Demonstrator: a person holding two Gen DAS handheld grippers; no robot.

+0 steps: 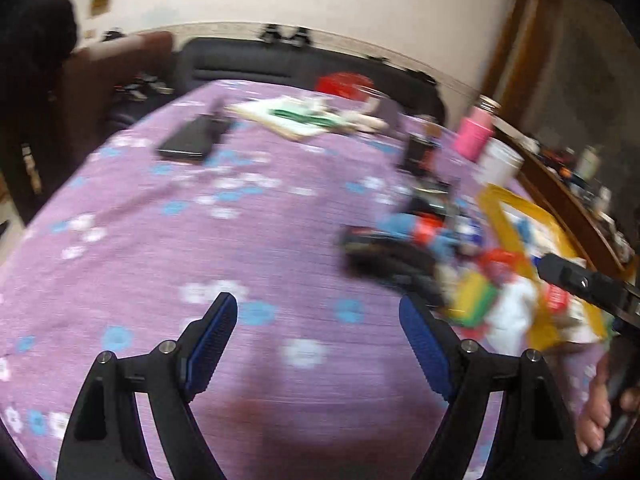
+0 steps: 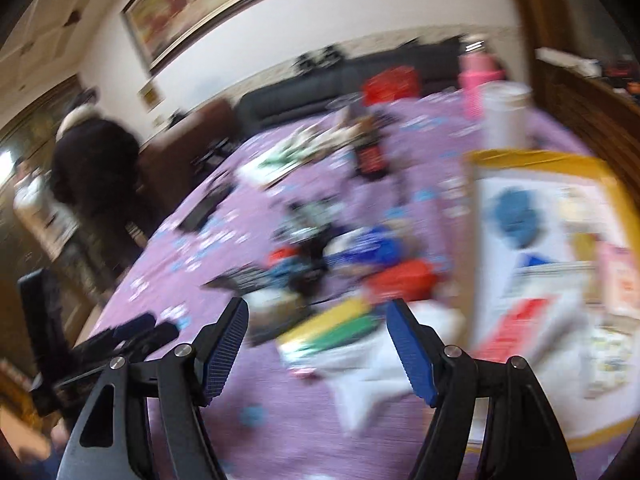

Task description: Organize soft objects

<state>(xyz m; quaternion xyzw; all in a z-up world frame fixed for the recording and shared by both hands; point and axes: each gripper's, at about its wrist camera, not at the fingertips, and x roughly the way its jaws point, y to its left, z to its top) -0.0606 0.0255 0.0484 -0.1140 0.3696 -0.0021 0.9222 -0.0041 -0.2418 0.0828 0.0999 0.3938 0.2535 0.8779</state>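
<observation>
Both views are blurred by motion. A heap of soft things (image 2: 360, 264) lies on the purple flowered tablecloth (image 1: 168, 240): a red piece (image 2: 400, 276), a blue one (image 2: 372, 248), a white star-shaped one (image 2: 372, 368) and a yellow-green one (image 2: 332, 330). My right gripper (image 2: 318, 308) hovers open just before this heap, with nothing between its pads. My left gripper (image 1: 318, 304) is open over bare cloth, the heap (image 1: 440, 248) off to its right. A yellow-rimmed box (image 2: 536, 158) holding more items stands right of the heap.
A pink bottle (image 1: 474, 134) and a white cup (image 1: 500, 160) stand at the far right of the table. A black flat case (image 1: 188, 142), papers (image 1: 296, 118) and a red item (image 1: 344, 84) lie at the back. A person in a dark coat (image 2: 92, 168) stands left of the table.
</observation>
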